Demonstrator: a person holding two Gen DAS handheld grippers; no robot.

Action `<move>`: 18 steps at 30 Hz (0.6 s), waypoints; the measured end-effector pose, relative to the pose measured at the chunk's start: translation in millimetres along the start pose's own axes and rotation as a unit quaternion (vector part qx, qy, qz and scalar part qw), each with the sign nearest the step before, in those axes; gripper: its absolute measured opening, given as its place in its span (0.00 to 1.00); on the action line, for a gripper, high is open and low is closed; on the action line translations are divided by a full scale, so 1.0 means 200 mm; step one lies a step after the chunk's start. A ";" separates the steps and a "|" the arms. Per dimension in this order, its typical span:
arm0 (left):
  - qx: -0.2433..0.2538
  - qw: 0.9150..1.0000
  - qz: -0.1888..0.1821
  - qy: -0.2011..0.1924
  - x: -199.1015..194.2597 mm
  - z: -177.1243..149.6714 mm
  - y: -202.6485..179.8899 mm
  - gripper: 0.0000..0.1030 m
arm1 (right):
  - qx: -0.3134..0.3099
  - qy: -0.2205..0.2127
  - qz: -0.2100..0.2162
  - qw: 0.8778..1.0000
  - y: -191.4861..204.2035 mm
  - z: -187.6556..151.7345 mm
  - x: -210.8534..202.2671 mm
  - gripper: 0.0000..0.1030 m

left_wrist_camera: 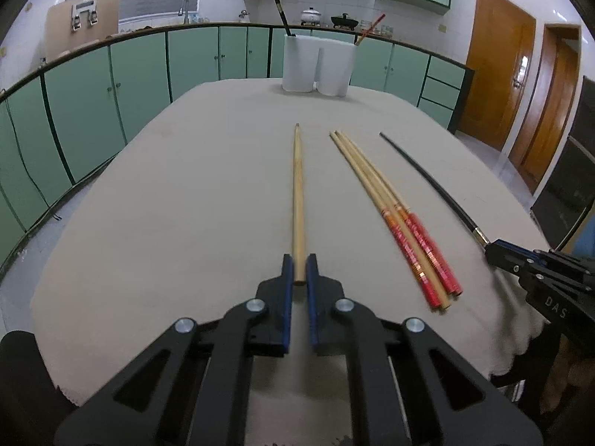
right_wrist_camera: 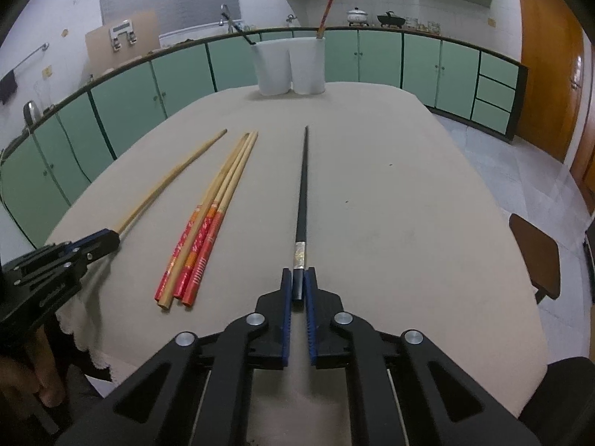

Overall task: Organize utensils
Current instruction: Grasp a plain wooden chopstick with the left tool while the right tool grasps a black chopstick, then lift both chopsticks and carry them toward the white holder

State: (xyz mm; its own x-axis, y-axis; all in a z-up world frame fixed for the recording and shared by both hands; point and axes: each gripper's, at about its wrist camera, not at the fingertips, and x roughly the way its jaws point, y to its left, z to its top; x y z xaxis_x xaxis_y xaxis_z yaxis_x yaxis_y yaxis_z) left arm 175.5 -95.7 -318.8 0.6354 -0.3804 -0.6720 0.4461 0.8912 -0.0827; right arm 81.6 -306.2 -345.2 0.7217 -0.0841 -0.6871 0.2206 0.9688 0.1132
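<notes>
Left tongs (left_wrist_camera: pixel 299 267) grip plain wooden chopstick (left_wrist_camera: pixel 298 193); right tongs (right_wrist_camera: pixel 298 282) grip black chopstick (right_wrist_camera: pixel 302 193).

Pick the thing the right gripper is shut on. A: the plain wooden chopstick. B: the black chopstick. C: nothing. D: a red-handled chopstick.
B: the right gripper is shut on the thick end of the black chopstick, while the left gripper holds the plain wooden chopstick.

Beige tablecloth (left_wrist_camera: pixel 186 204) covers table. Green base cabinets (left_wrist_camera: pixel 141 70) curve along far and left walls; faucet (left_wrist_camera: pixel 185 5) far left, white pot (left_wrist_camera: pixel 311 15) and black pan (left_wrist_camera: pixel 344 20) on far counter. Wooden door (left_wrist_camera: pixel 498 63) far right.
</notes>
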 end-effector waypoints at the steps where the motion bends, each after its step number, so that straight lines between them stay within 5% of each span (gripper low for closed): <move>1: -0.002 1.000 0.000 -0.001 -0.01 0.01 0.00 0.06 | 0.003 -0.004 0.002 1.000 0.00 0.02 -0.03 0.07; 18: -0.012 1.000 -0.018 -0.016 -0.36 0.45 0.01 0.06 | -0.034 -0.062 0.032 0.997 0.04 0.56 -0.51 0.06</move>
State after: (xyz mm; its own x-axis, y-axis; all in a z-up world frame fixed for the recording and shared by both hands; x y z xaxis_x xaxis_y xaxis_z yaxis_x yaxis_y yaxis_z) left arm 186.8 -88.7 -205.2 0.6393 -0.4194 -0.6445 0.4539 0.8824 -0.1239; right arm 82.7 -315.3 -194.2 0.8100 -0.0451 -0.5847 0.1291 0.9863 0.1028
